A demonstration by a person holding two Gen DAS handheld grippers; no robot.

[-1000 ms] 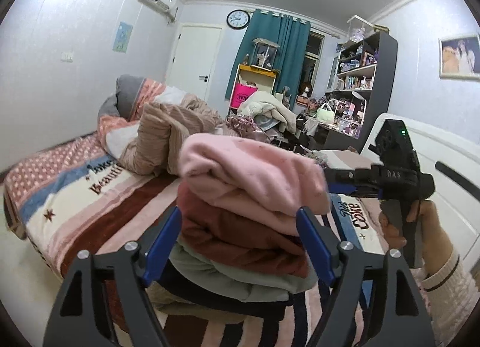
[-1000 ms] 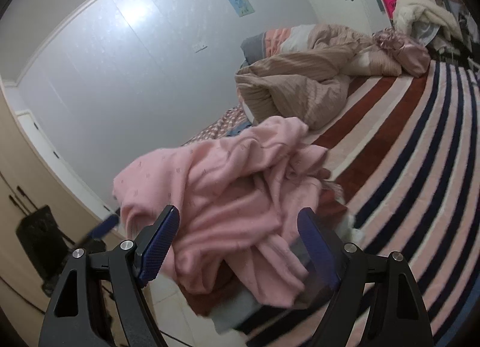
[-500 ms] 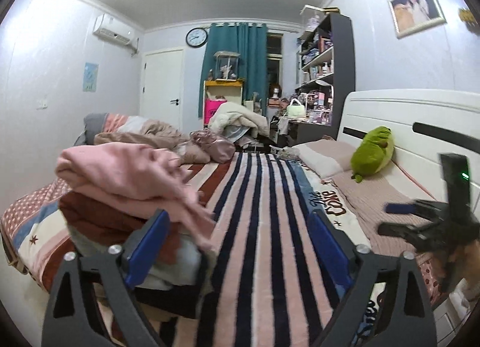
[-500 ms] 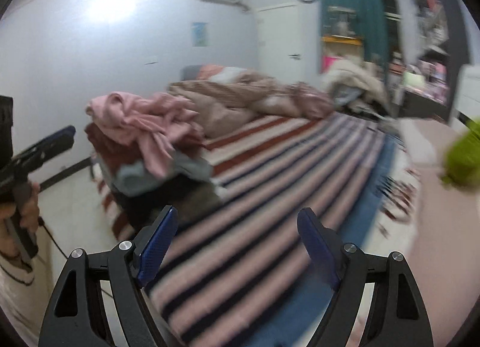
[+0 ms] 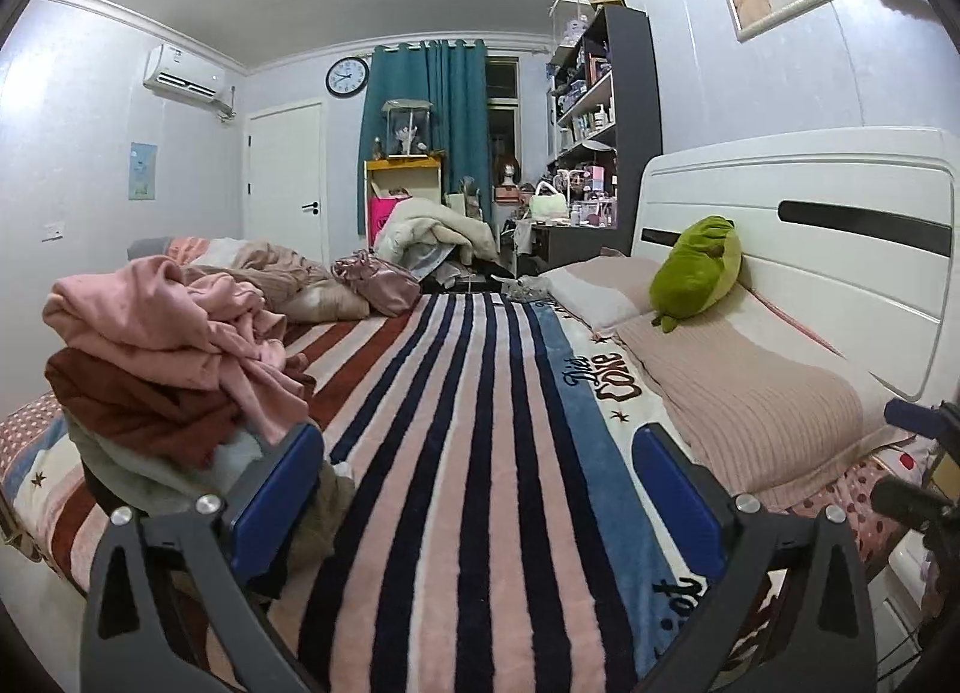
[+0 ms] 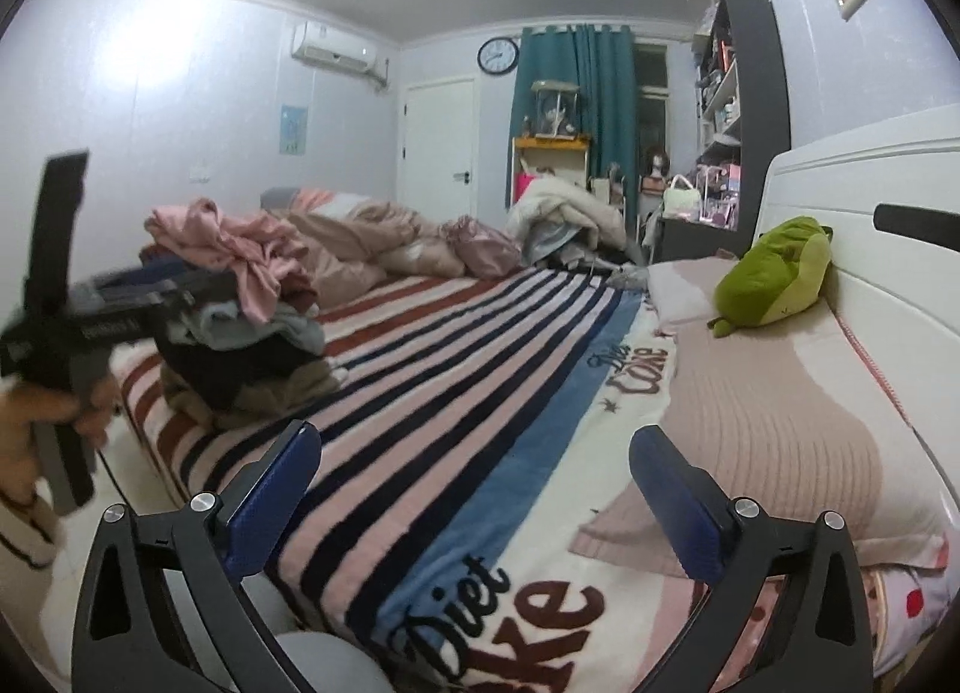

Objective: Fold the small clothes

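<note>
A stack of folded clothes [image 5: 162,393] sits at the left edge of the striped bed, topped by a rumpled pink garment [image 5: 174,327] over a dark red one [image 5: 132,411]. The stack also shows in the right wrist view [image 6: 240,321]. My left gripper [image 5: 474,489] is open and empty, just right of the stack above the striped blanket [image 5: 480,453]. It appears blurred in the right wrist view [image 6: 120,303], in front of the stack. My right gripper [image 6: 474,489] is open and empty over the bed's near end.
A beige knit pillow [image 5: 750,393] and a green plush toy [image 5: 696,273] lie by the white headboard [image 5: 840,249]. A rumpled tan duvet [image 5: 282,279] and a pink satin bundle [image 5: 378,285] lie at the far end. Shelves and clutter stand beyond.
Both grippers have pulled back from the stack and swung right toward the headboard. The pink garment stays on top of the stack, now rumpled and hanging down its side.
</note>
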